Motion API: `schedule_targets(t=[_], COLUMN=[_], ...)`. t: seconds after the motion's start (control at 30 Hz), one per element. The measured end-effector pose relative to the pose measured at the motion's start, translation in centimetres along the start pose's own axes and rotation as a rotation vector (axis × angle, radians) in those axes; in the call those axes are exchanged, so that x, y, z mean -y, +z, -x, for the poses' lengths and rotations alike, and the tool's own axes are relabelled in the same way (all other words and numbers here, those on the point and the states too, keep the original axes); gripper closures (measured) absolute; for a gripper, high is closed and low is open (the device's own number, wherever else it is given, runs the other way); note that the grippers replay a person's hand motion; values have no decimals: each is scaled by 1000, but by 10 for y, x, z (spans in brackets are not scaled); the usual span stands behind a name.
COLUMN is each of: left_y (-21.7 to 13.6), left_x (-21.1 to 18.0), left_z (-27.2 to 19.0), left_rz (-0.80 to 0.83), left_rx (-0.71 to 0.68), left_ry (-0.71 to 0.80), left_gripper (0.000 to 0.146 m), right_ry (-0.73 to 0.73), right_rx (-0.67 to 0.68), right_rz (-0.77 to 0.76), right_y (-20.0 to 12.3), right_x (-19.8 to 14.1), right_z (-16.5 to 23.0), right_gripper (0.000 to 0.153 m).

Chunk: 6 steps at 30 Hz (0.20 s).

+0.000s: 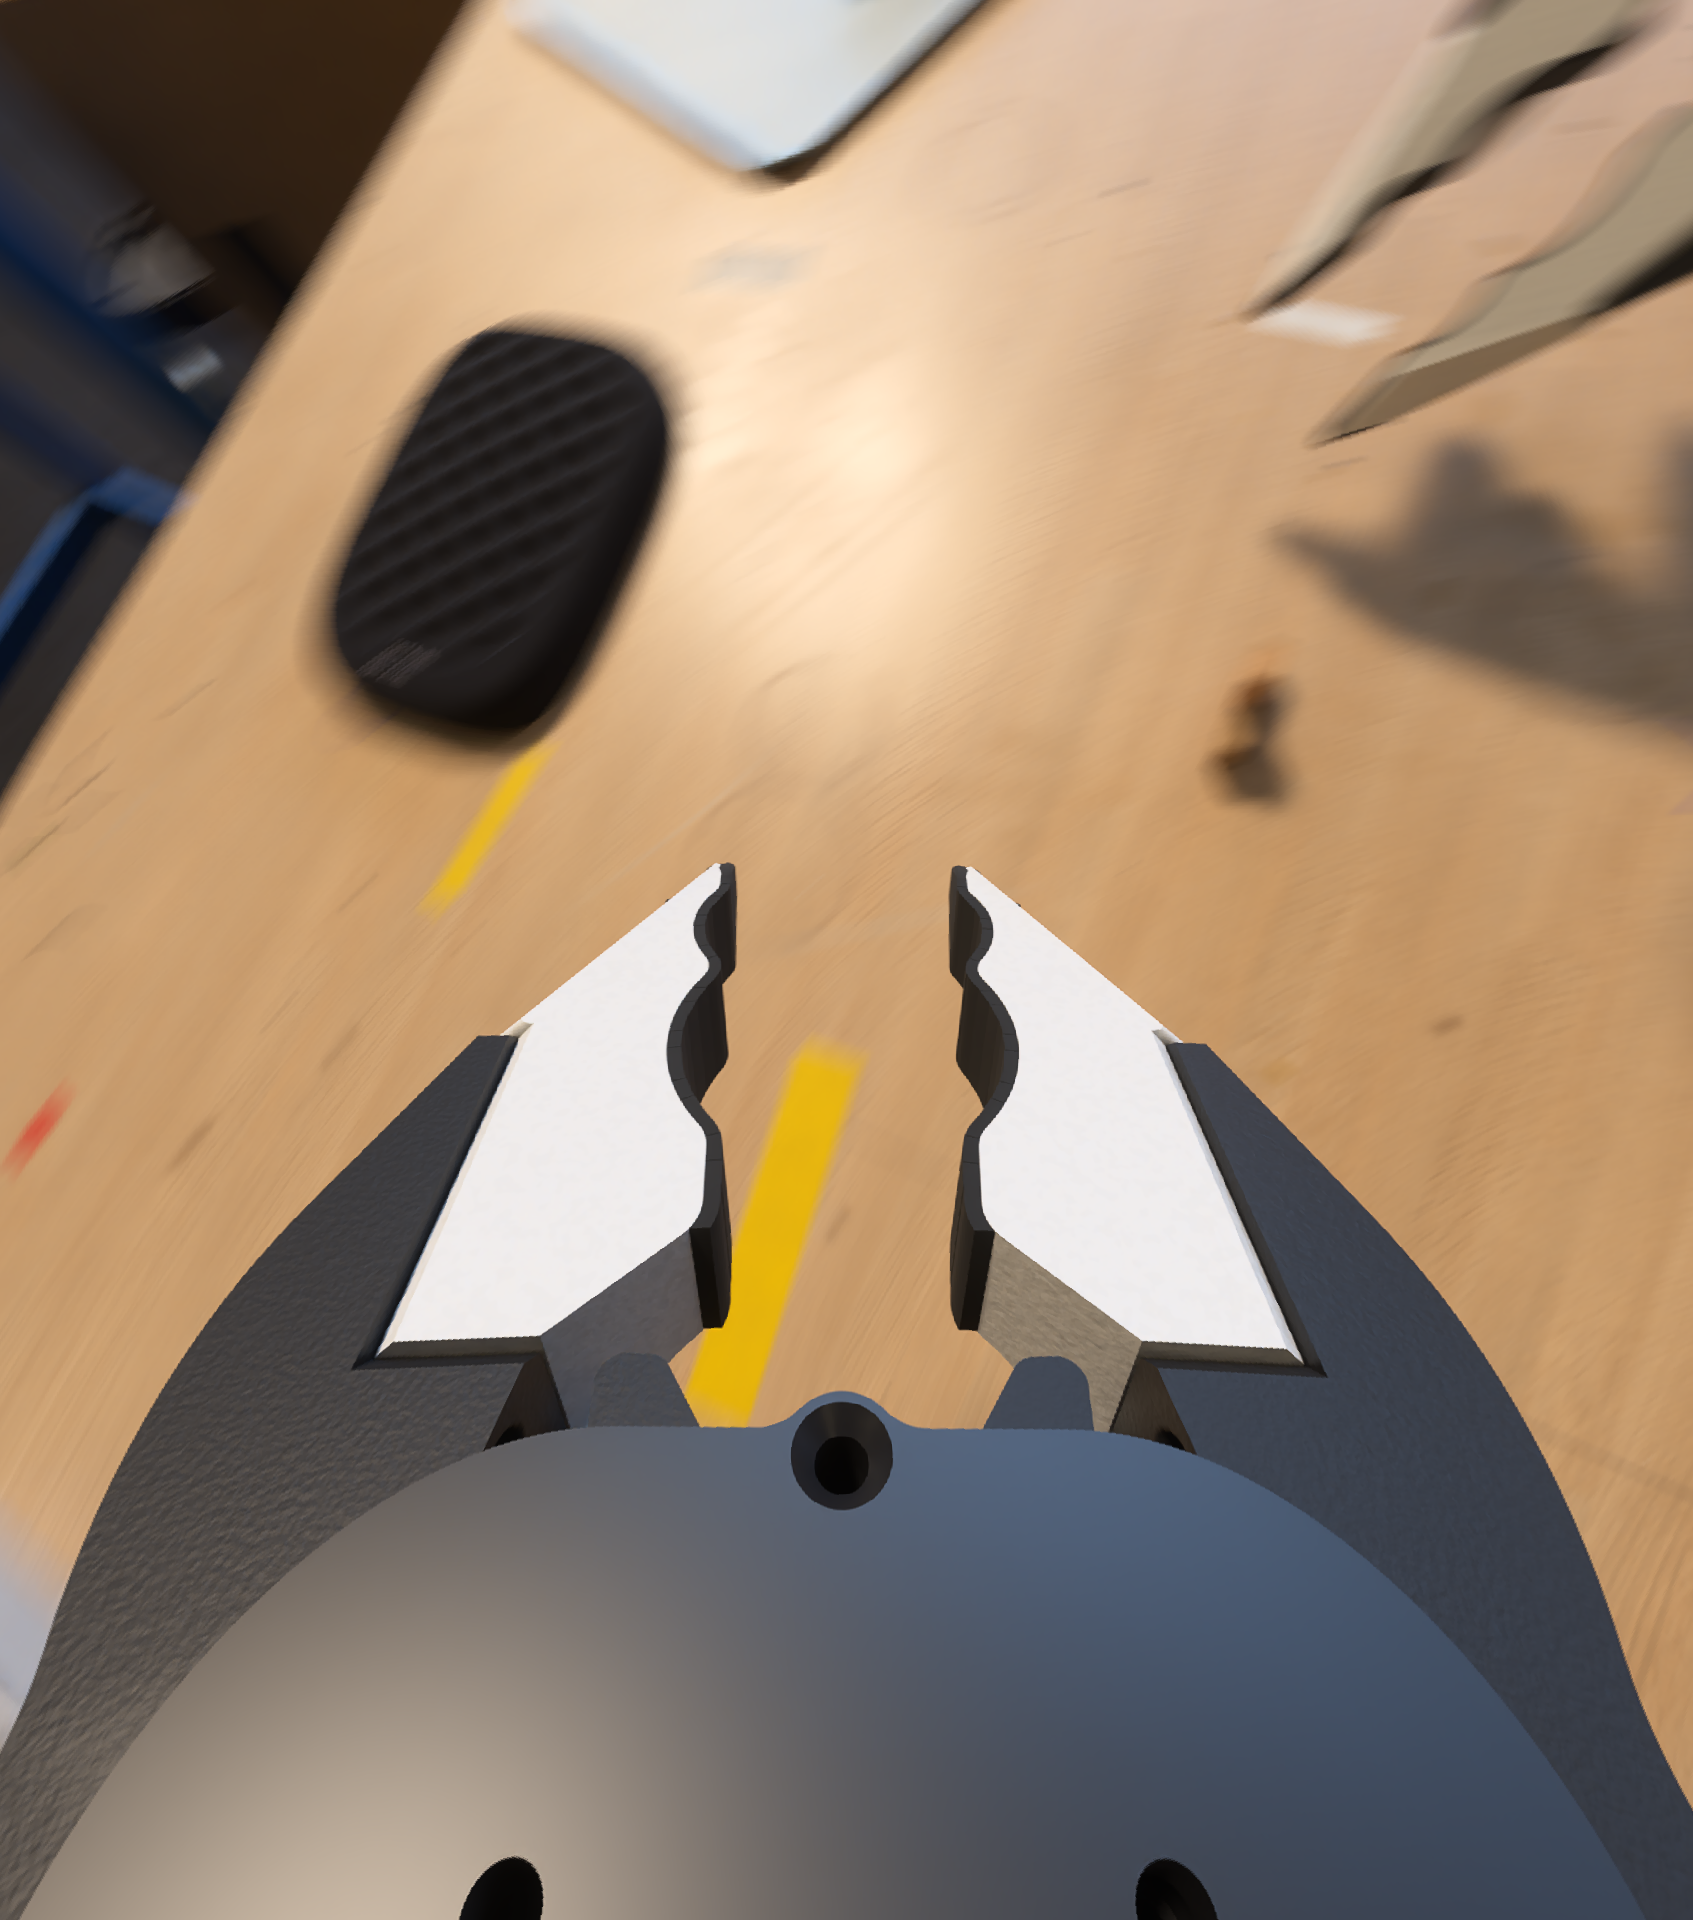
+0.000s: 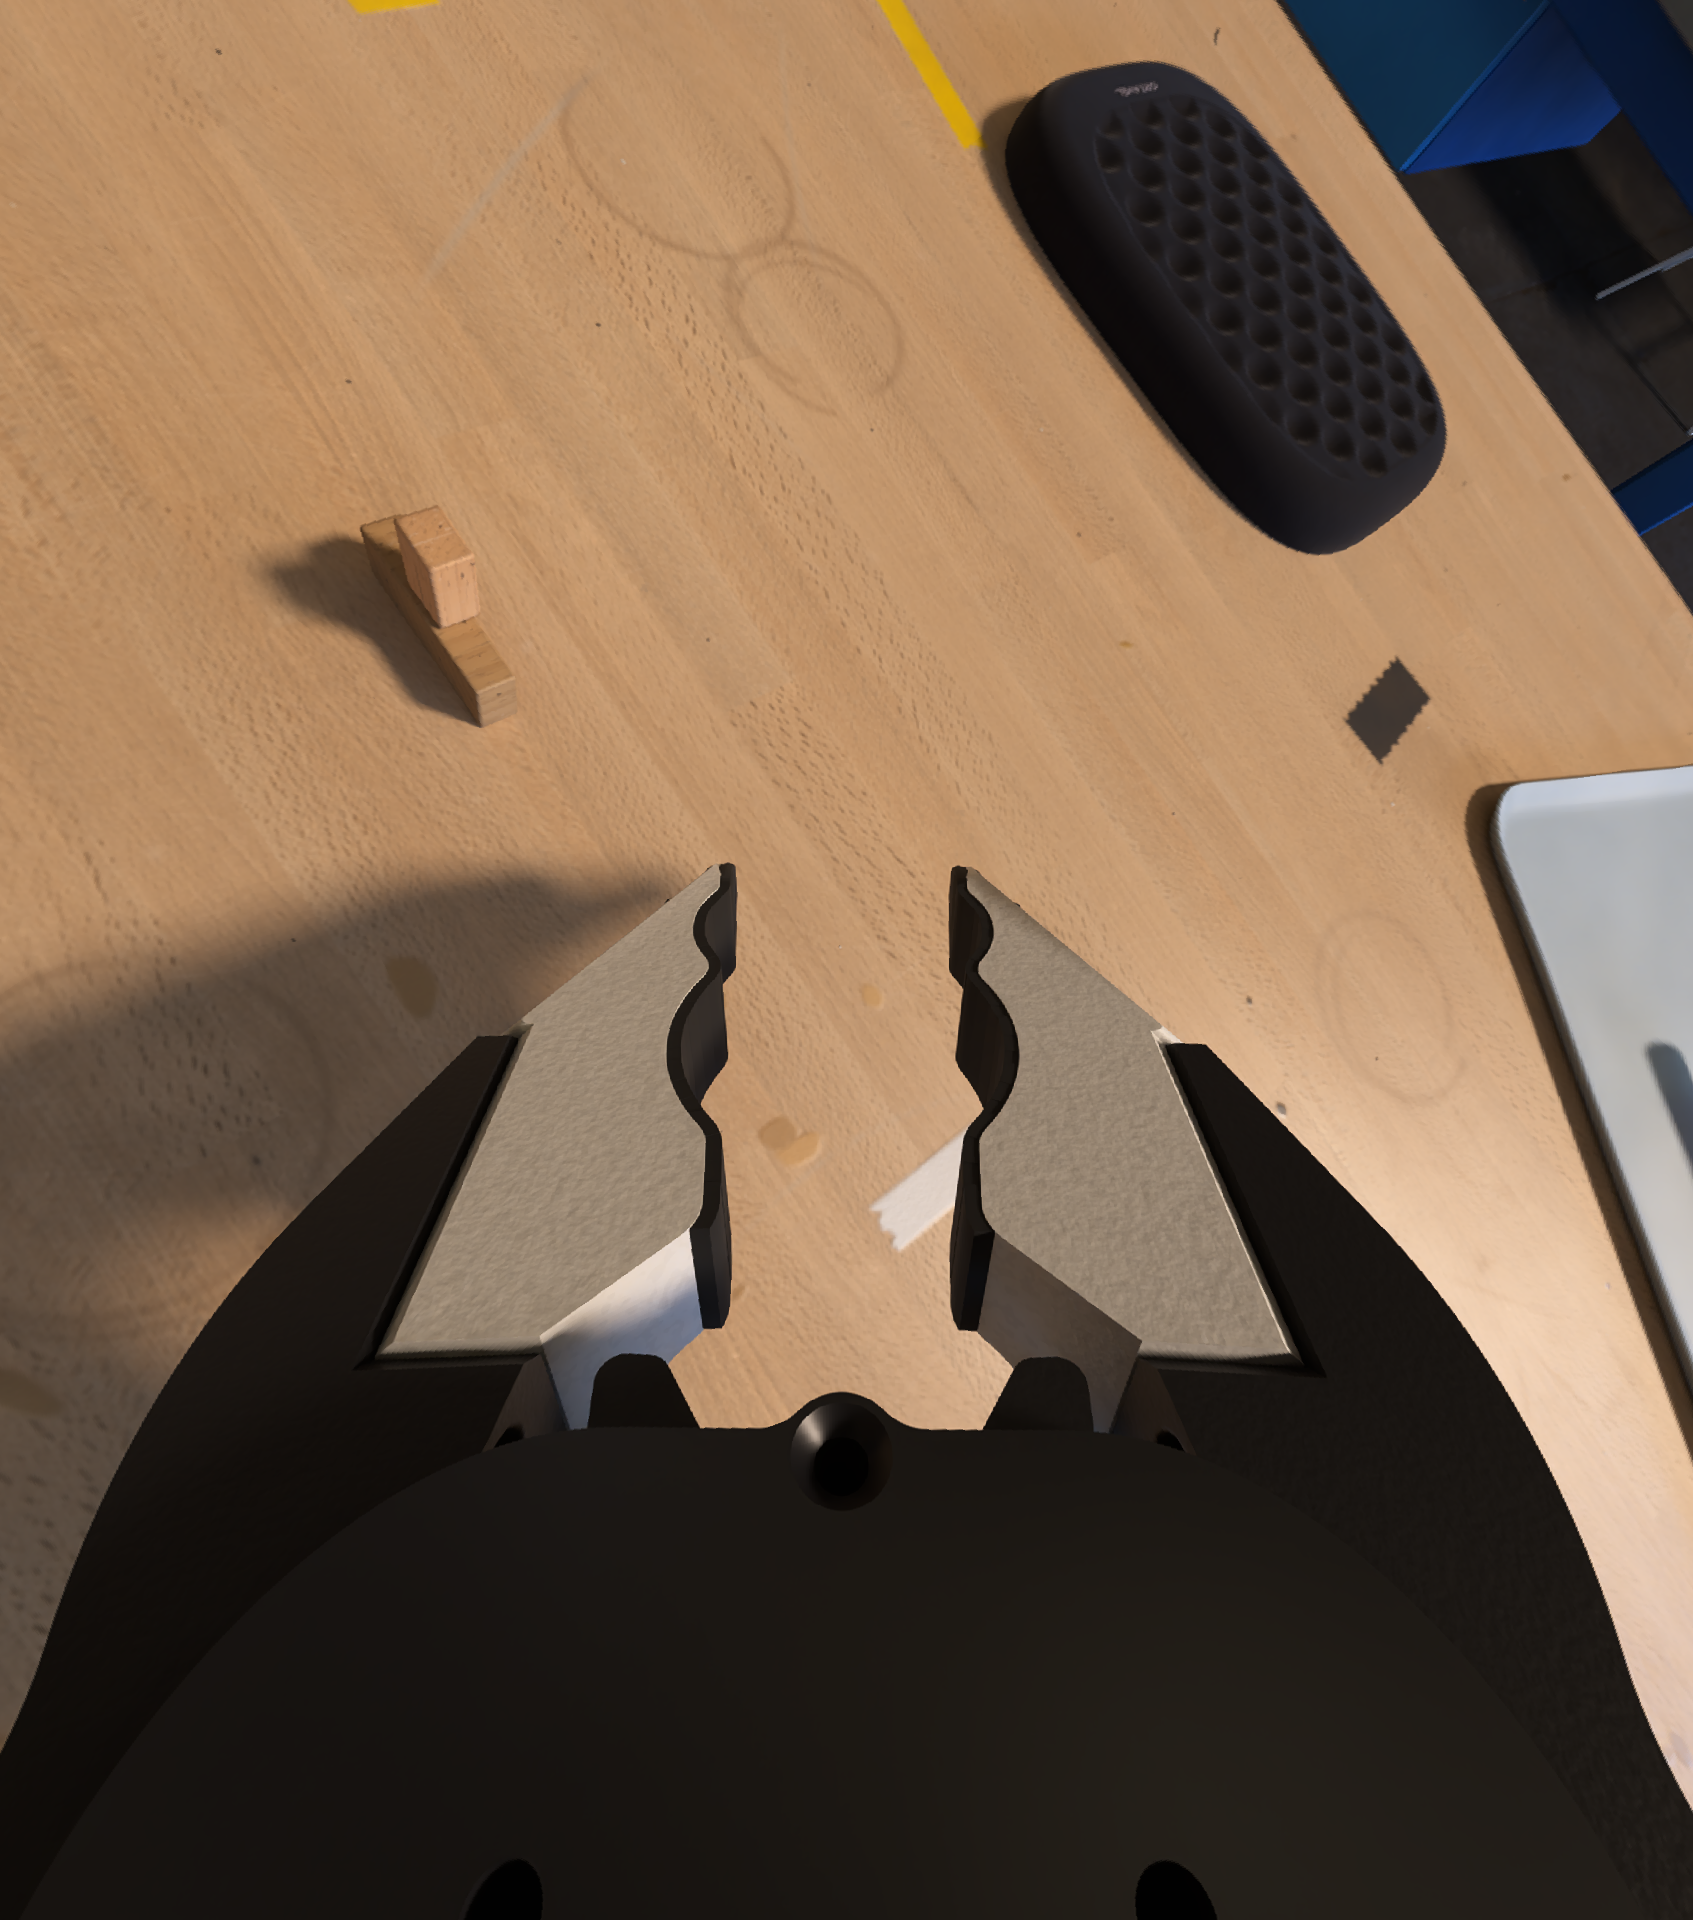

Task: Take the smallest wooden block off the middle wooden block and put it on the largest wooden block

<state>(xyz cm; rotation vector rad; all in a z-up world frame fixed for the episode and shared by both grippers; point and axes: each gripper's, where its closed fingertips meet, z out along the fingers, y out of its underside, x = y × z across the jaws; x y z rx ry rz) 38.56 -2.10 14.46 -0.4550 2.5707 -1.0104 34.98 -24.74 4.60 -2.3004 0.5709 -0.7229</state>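
While both are hovering over the table (image 2: 821, 520), the left hand-held gripper (image 1: 842, 883) and right hand-held gripper (image 2: 842, 883) are gaping, empty.
Smallest wooden block (image 2: 437, 566) is sitting atop a longer wooden block (image 2: 478, 670), ahead-left of the right one.

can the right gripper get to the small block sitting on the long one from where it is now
Probably yes. The right gripper is open and empty, and only bare table lies between it and the small block, ahead to its left.

Both wrist cameras look steeply down at the table (image 2: 821, 520), seemingly sharing the black pad (image 2: 1226, 301).
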Motion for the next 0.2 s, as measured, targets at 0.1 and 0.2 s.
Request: schedule_targets(t=[0.1,0.2], left_y=[-78,-116], left_x=[-76,-160], left_z=[74,95], left_rz=[159,368], left_rx=[269,301], left_ry=[-199,-429], left_gripper=[110,110], right_ry=[-14,-30], right_rx=[-13,-23], right_rz=[-10,-27], right_y=[-1,1], right_x=[6,14], right_z=[-3,-4], right_gripper=[112,112])
